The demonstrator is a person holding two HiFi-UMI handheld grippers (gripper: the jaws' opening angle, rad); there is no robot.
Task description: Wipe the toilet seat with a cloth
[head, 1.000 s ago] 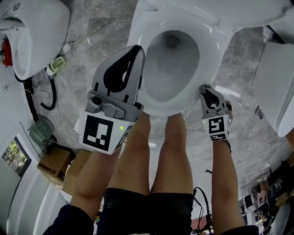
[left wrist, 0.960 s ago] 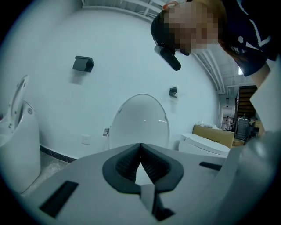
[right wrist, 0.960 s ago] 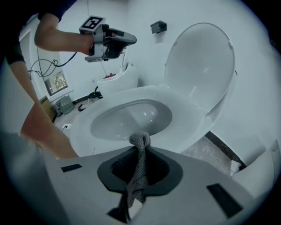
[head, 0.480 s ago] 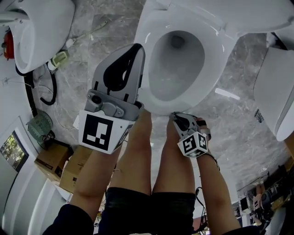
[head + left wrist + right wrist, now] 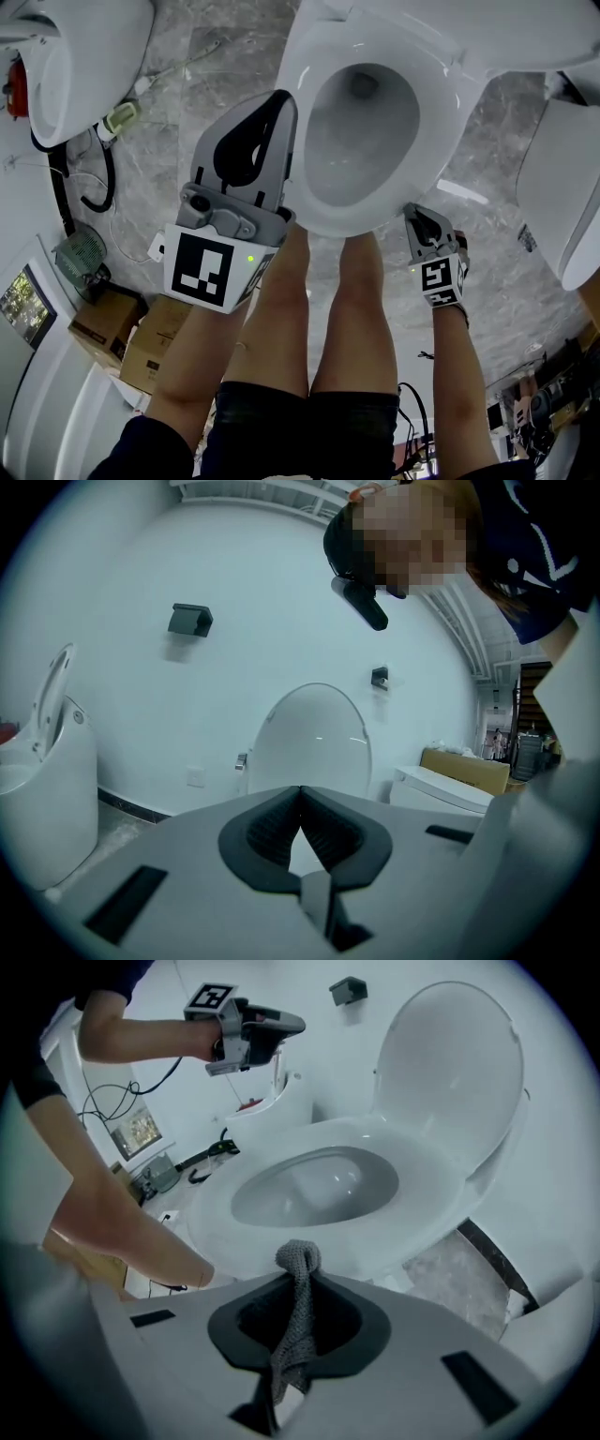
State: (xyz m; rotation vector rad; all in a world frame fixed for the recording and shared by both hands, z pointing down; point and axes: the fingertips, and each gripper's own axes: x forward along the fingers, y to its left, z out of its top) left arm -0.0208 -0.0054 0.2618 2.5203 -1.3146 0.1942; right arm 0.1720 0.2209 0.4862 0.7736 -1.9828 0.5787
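Your right hand-held gripper [image 5: 298,1277] is clamped on a grey cloth [image 5: 296,1326]. The cloth's bunched end pokes out past the tips, right at the front-right rim of the toilet seat [image 5: 427,1194]. Can't tell if it's touching. Lid [image 5: 450,1063] is upright. Your left hand-held gripper [image 5: 300,794] is closed w/ nothing in it, raised on the left of the bowl [image 5: 361,122], apart from the seat. Your legs [image 5: 352,309] are at the toilet's front edge.
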